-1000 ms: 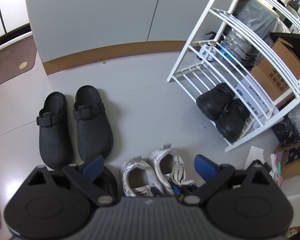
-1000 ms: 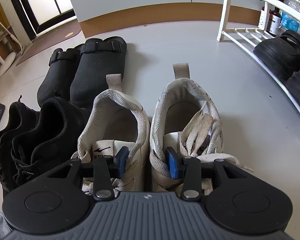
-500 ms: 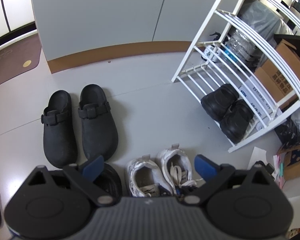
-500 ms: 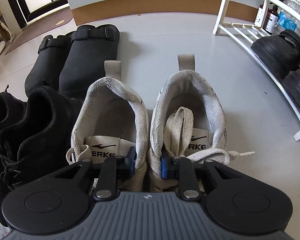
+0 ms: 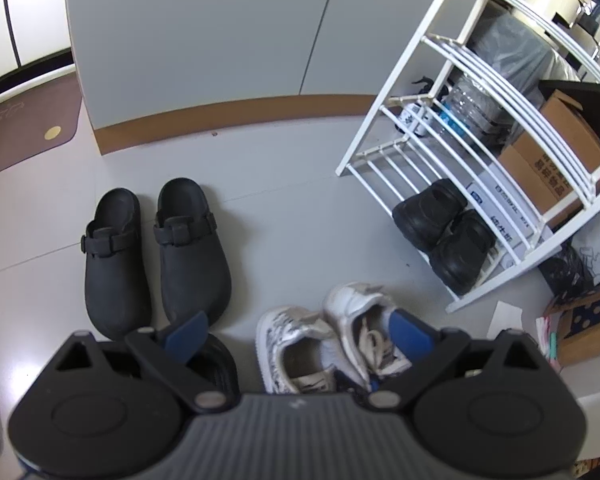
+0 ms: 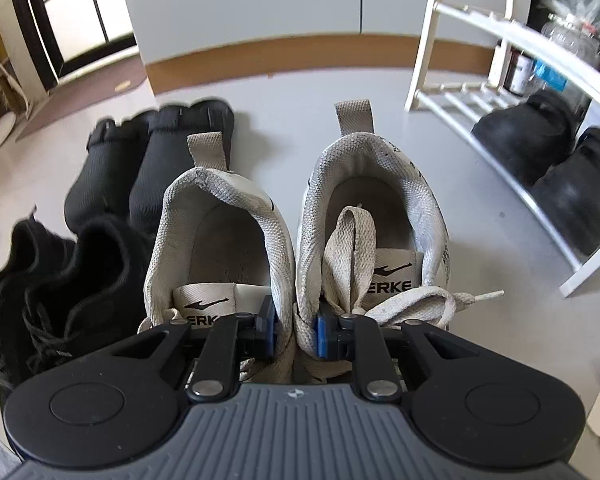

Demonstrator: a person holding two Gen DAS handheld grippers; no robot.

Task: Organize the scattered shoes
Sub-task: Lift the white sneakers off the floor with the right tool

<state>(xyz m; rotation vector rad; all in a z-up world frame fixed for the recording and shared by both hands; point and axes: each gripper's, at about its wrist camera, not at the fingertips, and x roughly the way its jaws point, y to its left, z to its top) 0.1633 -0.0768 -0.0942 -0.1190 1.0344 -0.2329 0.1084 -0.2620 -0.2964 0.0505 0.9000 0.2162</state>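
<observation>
Two white ERKE sneakers [image 6: 296, 240] sit pinched together by their inner collars in my right gripper [image 6: 294, 326]; my left gripper [image 5: 296, 334] hangs spread wide above them, black clogs [image 5: 156, 256] on the floor beyond.

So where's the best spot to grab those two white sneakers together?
Pinch the two inner collar walls where the white sneakers touch, coming from above at the tongue end. The openings face up, so one finger slips into each shoe, as the right gripper does now.
</observation>
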